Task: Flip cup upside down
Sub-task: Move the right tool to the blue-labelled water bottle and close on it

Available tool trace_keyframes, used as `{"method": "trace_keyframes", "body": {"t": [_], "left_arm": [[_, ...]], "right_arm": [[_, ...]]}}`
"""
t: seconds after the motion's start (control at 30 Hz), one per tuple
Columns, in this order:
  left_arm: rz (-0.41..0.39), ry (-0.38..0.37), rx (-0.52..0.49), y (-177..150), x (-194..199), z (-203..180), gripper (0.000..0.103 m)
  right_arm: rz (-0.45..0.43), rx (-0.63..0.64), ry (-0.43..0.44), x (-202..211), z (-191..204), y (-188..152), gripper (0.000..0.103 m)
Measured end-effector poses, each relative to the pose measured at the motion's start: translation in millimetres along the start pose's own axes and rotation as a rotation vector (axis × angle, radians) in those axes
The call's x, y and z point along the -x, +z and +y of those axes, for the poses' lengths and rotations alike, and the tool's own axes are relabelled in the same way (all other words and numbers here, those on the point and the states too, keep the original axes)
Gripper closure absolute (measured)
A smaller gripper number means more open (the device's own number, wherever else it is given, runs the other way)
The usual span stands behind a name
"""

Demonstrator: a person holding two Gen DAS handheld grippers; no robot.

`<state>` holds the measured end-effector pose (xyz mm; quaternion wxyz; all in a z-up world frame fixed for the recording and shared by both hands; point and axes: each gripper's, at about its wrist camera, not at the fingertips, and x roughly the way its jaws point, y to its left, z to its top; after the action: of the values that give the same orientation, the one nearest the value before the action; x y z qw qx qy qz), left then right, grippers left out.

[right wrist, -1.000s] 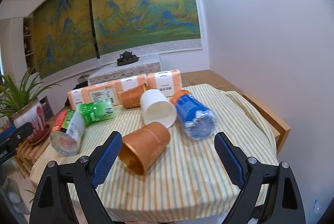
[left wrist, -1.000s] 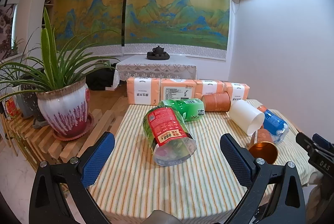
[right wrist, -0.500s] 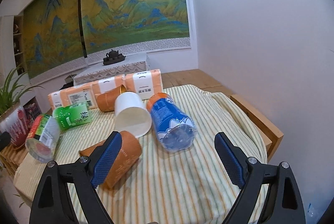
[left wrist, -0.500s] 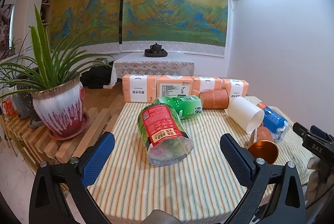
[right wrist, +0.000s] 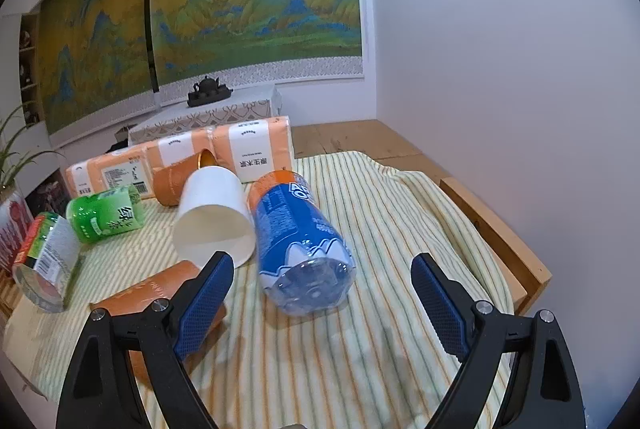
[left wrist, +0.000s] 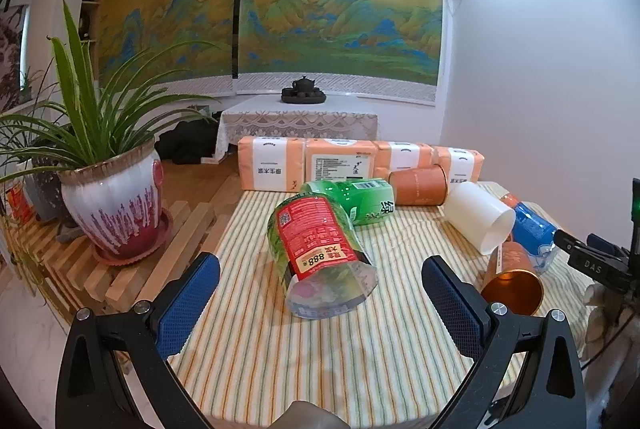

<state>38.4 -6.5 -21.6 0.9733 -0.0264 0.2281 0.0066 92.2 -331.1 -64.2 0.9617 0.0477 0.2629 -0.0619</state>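
Note:
Cups and cut bottles lie on their sides on a striped tablecloth (left wrist: pixel 304 357). A white paper cup (right wrist: pixel 214 215) (left wrist: pixel 478 217) points its mouth toward me. One orange cup (right wrist: pixel 148 295) (left wrist: pixel 512 277) lies near the front, partly behind my right gripper's left finger; another orange cup (left wrist: pixel 418 185) (right wrist: pixel 174 181) lies by the tissue packs. My right gripper (right wrist: pixel 322 301) is open, with the blue bottle (right wrist: pixel 298 241) just beyond its fingers. My left gripper (left wrist: pixel 320 303) is open in front of the red-labelled bottle (left wrist: pixel 320 249). Neither holds anything.
A green bottle (left wrist: pixel 354 199) lies behind the red one. Orange tissue packs (left wrist: pixel 340 169) line the table's far edge. A potted plant (left wrist: pixel 112 201) stands on a slatted wooden bench at the left. A white wall and wooden ledge (right wrist: pixel 492 225) bound the right side.
The right gripper has moved forward and to the right, so the blue bottle now sits between its fingers' line and the orange cup has slid behind its left finger. The left gripper barely shifted.

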Motion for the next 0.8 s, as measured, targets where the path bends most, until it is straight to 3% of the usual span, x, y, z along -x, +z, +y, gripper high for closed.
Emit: {"method": "trace_keyframes", "body": {"t": [0.7,0.8], "left_arm": [[0.009,0.039,0.019,0,3,21,0.001],[0.008,0.042,0.018,0,3,21,0.001]], "right_arm": [[0.238,-0.016,0.129,-66,-13,21,0.015],[0.26,-0.002,0.141,-70,-10,20,0.023]]}}
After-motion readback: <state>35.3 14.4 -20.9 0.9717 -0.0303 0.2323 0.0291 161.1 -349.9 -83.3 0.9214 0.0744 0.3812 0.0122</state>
